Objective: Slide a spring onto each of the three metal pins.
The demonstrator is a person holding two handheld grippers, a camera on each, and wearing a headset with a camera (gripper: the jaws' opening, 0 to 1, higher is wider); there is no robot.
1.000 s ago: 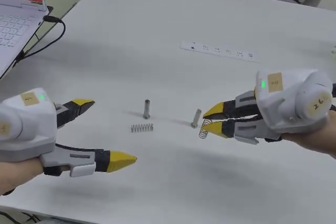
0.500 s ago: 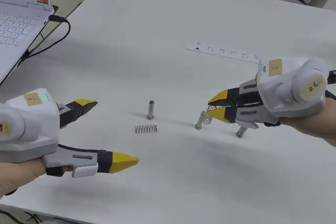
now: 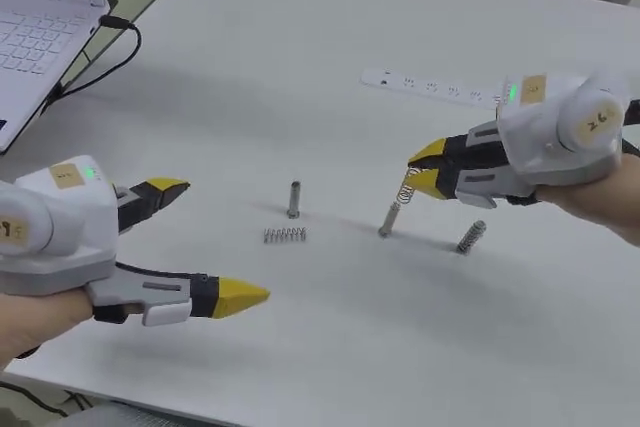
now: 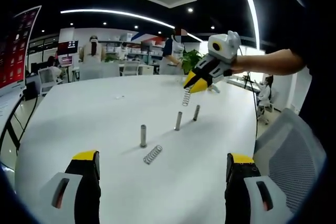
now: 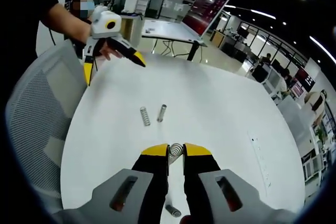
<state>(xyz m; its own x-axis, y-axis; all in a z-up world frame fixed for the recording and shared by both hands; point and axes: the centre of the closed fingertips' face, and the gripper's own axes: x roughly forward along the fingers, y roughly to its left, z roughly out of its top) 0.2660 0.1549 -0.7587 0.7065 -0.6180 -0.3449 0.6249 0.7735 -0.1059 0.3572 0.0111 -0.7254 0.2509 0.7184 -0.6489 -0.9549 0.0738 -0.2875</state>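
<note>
White office worktable (image 3: 300, 67): the right gripper (image 3: 420, 173), yellow tips clamped on a small steel coil spring (image 3: 408, 190), holds it just above the middle grey metal pin (image 3: 388, 219). The right-hand pin (image 3: 470, 237) looks sprung already, so this seems to be spring two; next, centre the coil and lower it. The left gripper (image 3: 215, 242) hovers near-left, jaws wide apart.

The left gripper (image 4: 163, 157) gapes wide over the white table (image 4: 79, 114). Opposite, the right gripper (image 4: 191, 82) pinches a hanging spring (image 4: 186, 97) just above the middle pin (image 4: 178, 120); a loose spring (image 4: 153, 154) lies beside the near pin (image 4: 143, 136).
</note>
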